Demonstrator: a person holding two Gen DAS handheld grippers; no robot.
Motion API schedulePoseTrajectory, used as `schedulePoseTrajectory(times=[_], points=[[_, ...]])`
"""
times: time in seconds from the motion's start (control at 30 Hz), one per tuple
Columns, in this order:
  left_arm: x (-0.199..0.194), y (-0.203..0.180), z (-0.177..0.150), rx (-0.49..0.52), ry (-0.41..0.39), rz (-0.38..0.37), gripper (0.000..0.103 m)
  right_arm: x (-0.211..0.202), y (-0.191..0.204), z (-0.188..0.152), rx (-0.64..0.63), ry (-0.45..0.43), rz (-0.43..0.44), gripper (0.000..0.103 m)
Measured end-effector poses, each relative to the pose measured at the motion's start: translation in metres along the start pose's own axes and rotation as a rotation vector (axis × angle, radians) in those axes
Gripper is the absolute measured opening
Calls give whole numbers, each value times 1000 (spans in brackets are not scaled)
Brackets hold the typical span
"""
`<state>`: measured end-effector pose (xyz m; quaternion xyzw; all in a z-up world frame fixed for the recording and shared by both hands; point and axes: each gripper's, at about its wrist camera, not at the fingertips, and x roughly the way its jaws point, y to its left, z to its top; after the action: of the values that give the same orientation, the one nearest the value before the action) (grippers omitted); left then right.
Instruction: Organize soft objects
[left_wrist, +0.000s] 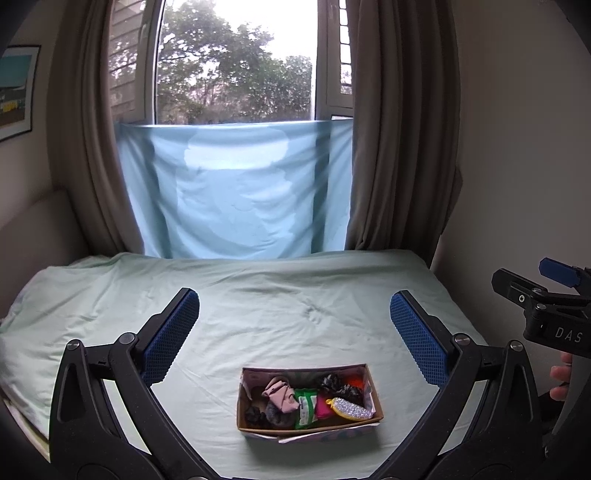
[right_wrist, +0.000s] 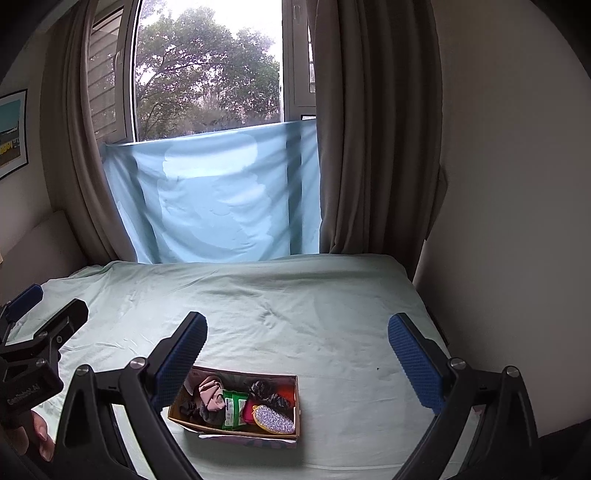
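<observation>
A cardboard box (left_wrist: 258, 426) sits on the pale green bed near the front edge. It holds several soft things: a pink cloth (left_wrist: 280, 395), a green packet (left_wrist: 306, 406), a glittery silver pouch (left_wrist: 352, 408), dark scrunchies (left_wrist: 338, 386) and an orange item. The same box (right_wrist: 177, 413) shows in the right wrist view, low and left of centre. My left gripper (left_wrist: 294, 328) is open and empty above the box. My right gripper (right_wrist: 297, 350) is open and empty, up and right of the box. Each gripper shows at the edge of the other's view.
The bed sheet (left_wrist: 258, 295) stretches back to a light blue cloth (left_wrist: 240, 192) hung under the window. Brown curtains (left_wrist: 399, 147) hang on both sides. A wall runs along the bed's right edge (right_wrist: 498, 221). A picture (left_wrist: 16, 92) hangs at left.
</observation>
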<state>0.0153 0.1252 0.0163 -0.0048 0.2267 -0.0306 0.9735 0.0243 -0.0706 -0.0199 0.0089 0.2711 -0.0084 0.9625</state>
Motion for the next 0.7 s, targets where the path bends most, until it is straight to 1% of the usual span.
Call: schedulePoseTrajectory(times=[0.33, 0.7], points=[[-3, -2, -1, 4, -17, -3, 103, -3, 1, 5, -17, -27, -15, 98], [-2, -4, -1, 5, -19, 1, 103, -2, 3, 6, -20, -27, -17, 98]])
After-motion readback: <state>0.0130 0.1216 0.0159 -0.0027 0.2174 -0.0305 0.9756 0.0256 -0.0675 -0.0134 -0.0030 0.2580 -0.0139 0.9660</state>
